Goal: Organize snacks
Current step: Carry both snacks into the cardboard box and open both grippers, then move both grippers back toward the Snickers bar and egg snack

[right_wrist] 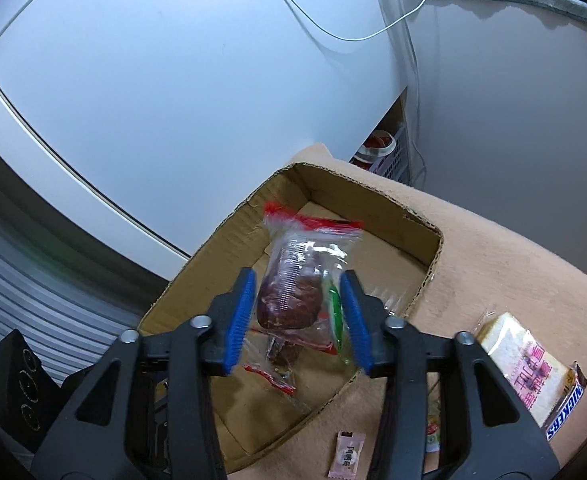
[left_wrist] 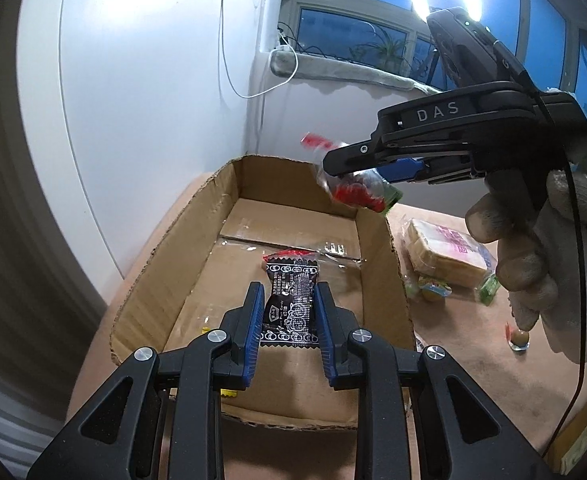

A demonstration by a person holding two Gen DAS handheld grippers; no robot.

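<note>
An open cardboard box [left_wrist: 165, 276] stands on a tan cloth; it also shows in the right wrist view [right_wrist: 373, 192]. My left gripper [left_wrist: 287, 316] is shut on a black printed snack packet [left_wrist: 291, 300] and holds it over the box. My right gripper [right_wrist: 297, 300] holds a clear red-edged packet with a dark cake inside [right_wrist: 293, 280] between its blue pads [right_wrist: 239, 312], above the box. From the left wrist view, that gripper [left_wrist: 393, 164] and packet [left_wrist: 357, 192] hang over the box's far right wall. Another red-edged packet [right_wrist: 273, 364] lies inside the box.
On the cloth right of the box lie a wrapped sandwich cake [right_wrist: 521, 360], a Snickers bar [right_wrist: 565, 412], a small pink sachet [right_wrist: 347, 454], jelly cups [left_wrist: 433, 292] and a small round sweet [left_wrist: 519, 338]. A white wall and a window sill stand behind.
</note>
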